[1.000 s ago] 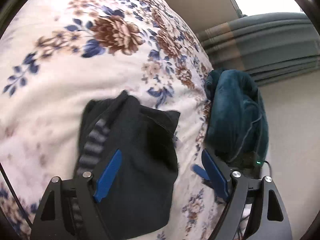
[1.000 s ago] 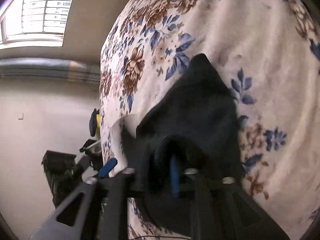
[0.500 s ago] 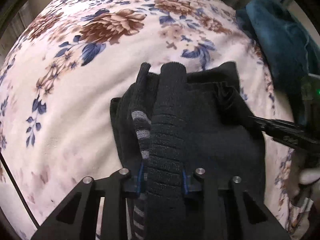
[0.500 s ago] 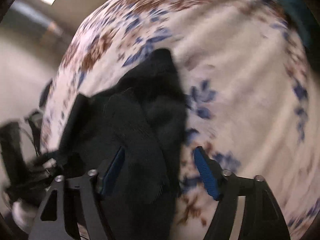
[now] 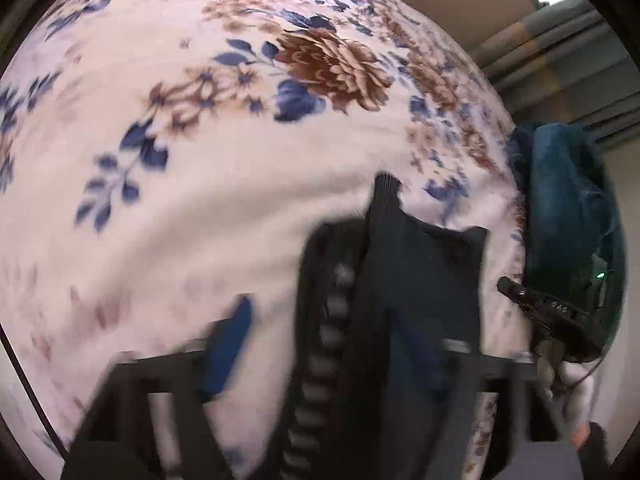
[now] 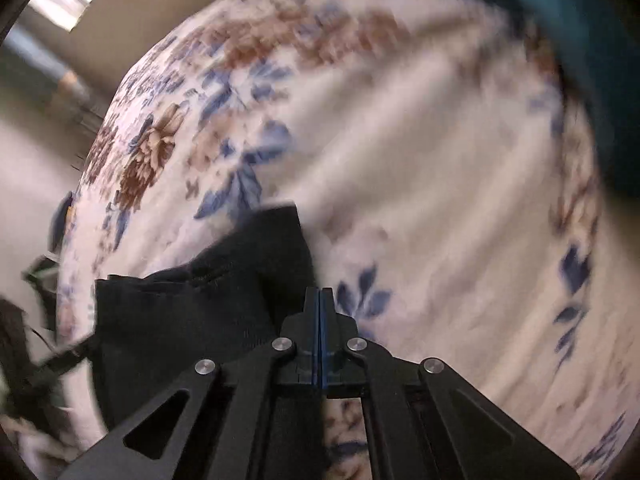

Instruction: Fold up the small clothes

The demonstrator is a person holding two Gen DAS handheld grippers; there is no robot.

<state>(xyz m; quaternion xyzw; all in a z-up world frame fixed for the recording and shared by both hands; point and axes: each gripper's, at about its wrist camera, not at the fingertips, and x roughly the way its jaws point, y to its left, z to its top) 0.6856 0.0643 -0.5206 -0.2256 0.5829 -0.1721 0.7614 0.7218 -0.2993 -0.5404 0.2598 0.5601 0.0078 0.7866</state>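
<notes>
the left claw [image 5: 320, 344] has let go of the black socks [image 5: 400, 300], its fingers now spread wide around them on the floral blanket [image 5: 200, 160]. the right claw [image 6: 319, 304] has snapped together, empty, socks just left of it. fold looks done.

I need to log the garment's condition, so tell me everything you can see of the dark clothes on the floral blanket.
The dark clothes are a small black knit bundle: flat fabric with a ribbed strip poking out at the far end and a grey-striped band along one side. It lies bunched on the floral blanket near its edge, beside a teal cloth. The left tool stands open around it, blurred.
</notes>
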